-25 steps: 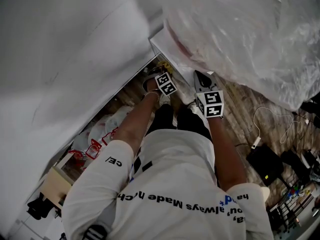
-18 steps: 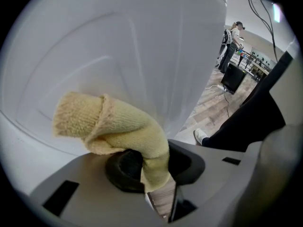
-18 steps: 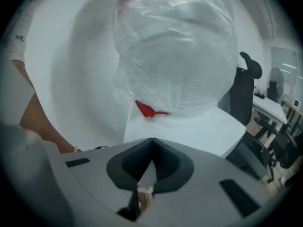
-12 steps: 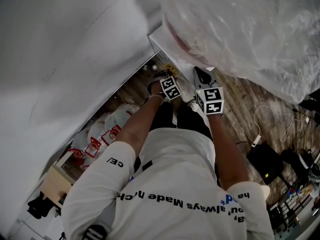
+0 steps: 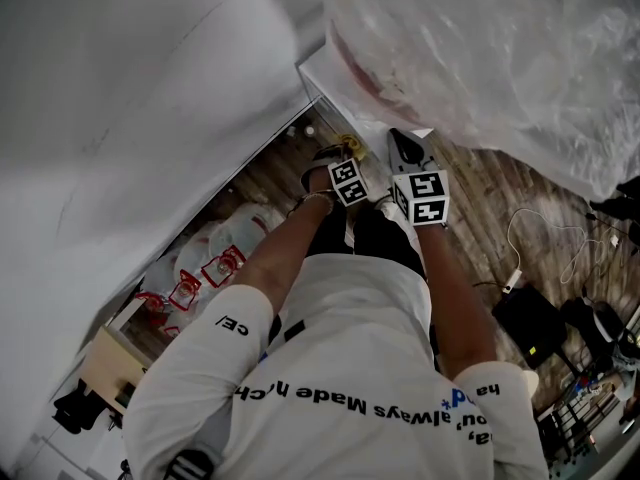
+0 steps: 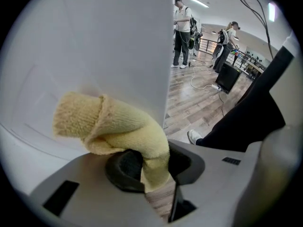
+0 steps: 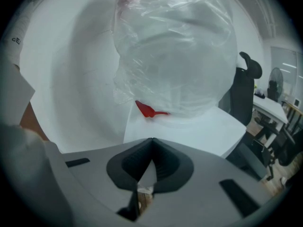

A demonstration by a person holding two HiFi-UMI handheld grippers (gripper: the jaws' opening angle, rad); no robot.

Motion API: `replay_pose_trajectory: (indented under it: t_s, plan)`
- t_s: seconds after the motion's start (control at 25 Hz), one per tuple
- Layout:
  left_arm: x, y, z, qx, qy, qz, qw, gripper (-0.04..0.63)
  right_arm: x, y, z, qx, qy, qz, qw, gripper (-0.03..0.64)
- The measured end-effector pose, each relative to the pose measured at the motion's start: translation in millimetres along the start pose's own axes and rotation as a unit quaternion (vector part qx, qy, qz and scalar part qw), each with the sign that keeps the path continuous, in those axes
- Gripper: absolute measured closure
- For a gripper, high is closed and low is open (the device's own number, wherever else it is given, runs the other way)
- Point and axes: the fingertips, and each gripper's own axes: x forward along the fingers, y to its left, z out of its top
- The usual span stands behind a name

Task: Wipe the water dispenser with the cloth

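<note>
Open-plan office hall. Evidence: wood-plank floor (image 6: pixel 189 103); ceiling strip lights (image 6: pixel 201 3); black office chair (image 7: pixel 246 86); white tabletop (image 7: pixel 273 107); water dispenser (image 7: pixel 189 131); loose cables (image 5: pixel 545 230) on the floor; people (image 6: pixel 181 30) standing far off.

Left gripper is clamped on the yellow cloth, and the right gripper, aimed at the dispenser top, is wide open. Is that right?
Not quite. The right gripper is shut, its jaws meeting with nothing between them, as the right gripper view shows. The rest holds: the left gripper is clamped on the yellow cloth, and the right one is aimed at the dispenser top.
</note>
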Motion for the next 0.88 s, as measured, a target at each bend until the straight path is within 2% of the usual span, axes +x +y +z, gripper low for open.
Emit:
replay_pose_trajectory:
  t_s: [0.28,0.4,0.68,0.76,0.88]
  plan:
    - [3.2,-28.2,11.2,0.017,-0.009,-0.018,0.9996,0.471,-1.4,-1.5,0.6,0.001,-0.002,0.000,1.000,0.610]
    - [2.9,-36.5,12.5,0.036,-0.014,-0.022,0.9990,0.471,-0.6,-1.6,0.8,0.001,-0.003,-0.001,1.000,0.610]
    - [-11.3,-30.3,3.0,0.050,-0.049,-0.001,0.9975,0.471,1.2,-1.3,0.6,-0.002,-0.005,-0.004,1.000,0.610]
    - [-14.3,-22.0,-4.6,0.043,-0.062,0.010,0.9971,0.471,2.3,-1.0,-1.0,-0.002,-0.005,-0.005,1.000,0.610]
    - [-20.0,0.5,-22.2,0.008,-0.068,0.037,0.9970,0.471,2.3,-0.6,-1.4,-0.003,-0.005,-0.005,1.000,0.609]
